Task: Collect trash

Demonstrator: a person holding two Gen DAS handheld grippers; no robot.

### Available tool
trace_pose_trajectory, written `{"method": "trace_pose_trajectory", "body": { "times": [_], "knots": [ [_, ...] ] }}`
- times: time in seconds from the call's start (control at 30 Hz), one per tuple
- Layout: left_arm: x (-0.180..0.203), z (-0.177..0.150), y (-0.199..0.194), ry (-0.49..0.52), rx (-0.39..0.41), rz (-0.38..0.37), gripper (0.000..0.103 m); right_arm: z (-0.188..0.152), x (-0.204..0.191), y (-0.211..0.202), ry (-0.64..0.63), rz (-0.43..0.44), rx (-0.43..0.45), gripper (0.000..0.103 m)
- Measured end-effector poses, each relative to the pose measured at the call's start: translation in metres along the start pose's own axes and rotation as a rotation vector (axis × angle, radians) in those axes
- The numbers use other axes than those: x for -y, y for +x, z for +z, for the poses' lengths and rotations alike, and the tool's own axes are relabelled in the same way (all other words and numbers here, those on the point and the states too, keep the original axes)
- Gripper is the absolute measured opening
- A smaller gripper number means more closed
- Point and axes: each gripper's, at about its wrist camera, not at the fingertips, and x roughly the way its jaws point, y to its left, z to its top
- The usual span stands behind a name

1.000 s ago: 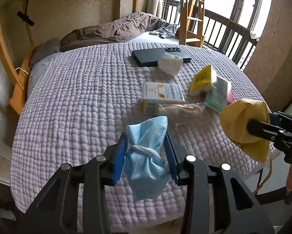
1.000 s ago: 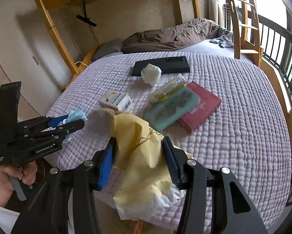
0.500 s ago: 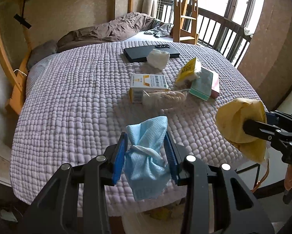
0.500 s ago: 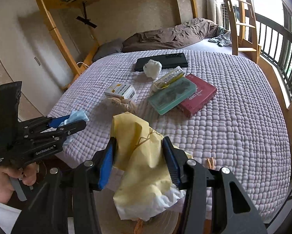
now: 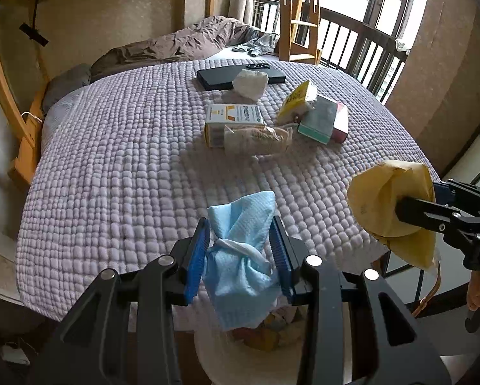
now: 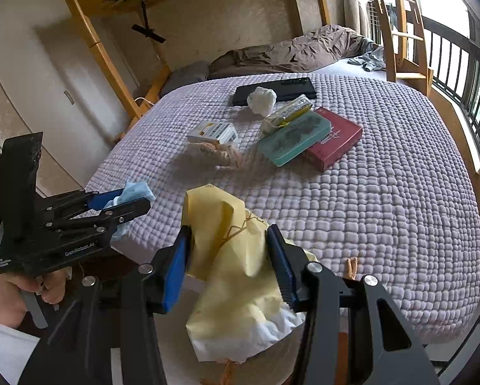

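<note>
Step in hand, by my reading: drop both held pieces into the bin (image 5: 259,340), a pale rim with scraps inside, showing at 6 o'clock in the left view, just off the bed's (image 5: 118,166) near edge.

Left gripper (image 5: 240,247): blue pads pinching a blue mask (image 5: 240,256) at its tied waist; the lower half hangs right over the bin mouth. Centre it, then spread the pads fully so the ear loop does not snag on a pad.

Right gripper (image 6: 228,256): pads pressed on a crumpled yellow envelope (image 6: 227,256), white lining hanging below. It is held at 3 o'clock of the left one, seemingly off the bed edge. The bin is not clearly visible beneath it. Bring it toward 9 o'clock before letting go; the envelope is bulky and may catch the rim.

Pose: both tools held level, side by side, fingers pointing across the bed toward 12 o'clock. The left hand (image 6: 18,288) grips its handle at 8 o'clock in the right view.

Left on the bed at 12 to 1 o'clock: tissue wad (image 5: 249,83), boxes (image 5: 233,118), wrapper (image 5: 256,138).
</note>
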Motion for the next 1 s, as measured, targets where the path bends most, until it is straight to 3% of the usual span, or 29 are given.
{"method": "trace_pose_trajectory", "body": {
  "times": [1.0],
  "knots": [
    [0.028,-0.05,-0.012,0.037,-0.097,-0.037,0.041,-0.056,-0.011,-0.008,0.013,0.049,-0.087,0.048]
  ]
}}
